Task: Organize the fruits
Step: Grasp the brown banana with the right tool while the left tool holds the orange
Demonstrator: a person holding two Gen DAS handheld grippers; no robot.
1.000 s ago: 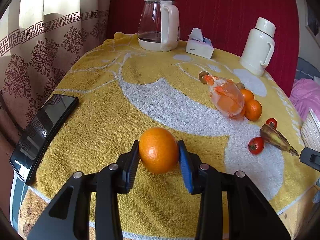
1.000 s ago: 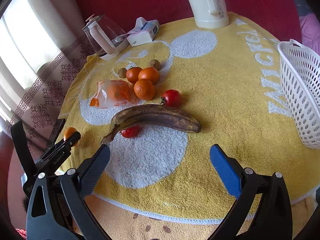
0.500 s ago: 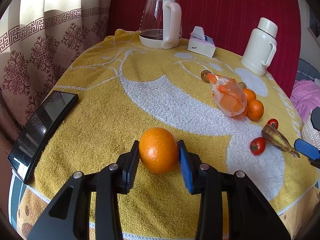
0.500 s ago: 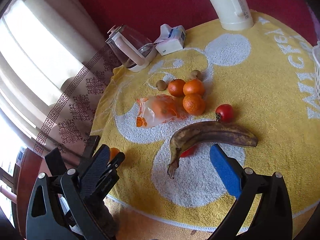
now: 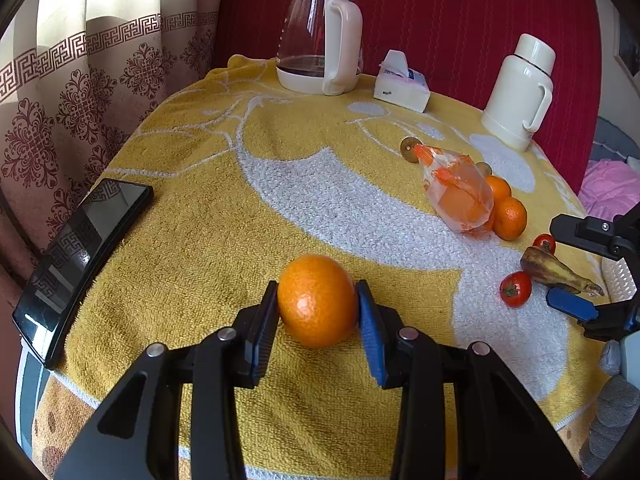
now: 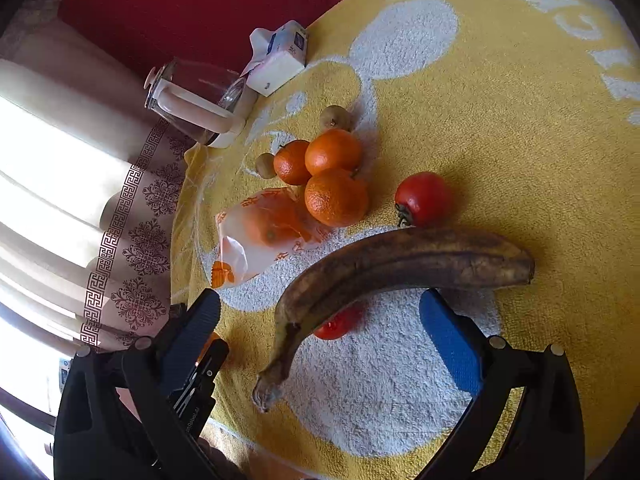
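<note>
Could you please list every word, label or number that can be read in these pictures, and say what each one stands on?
Towel: large white letters woven near its right edge, cut off and warped; no whole word can be read.
Plastic bag: orange printed characters, too blurred to read.
Tissue box: blue print, too small to read.
Left hand-held gripper: small white lettering on its body, too small to read.
Nothing else bears text.

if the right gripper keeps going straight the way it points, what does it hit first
Most likely the banana. The right gripper is open, and the banana lies across the gap just ahead of its fingertips. A tomato sits partly under the banana, so it could be touched too; depth is hard to judge.
</note>
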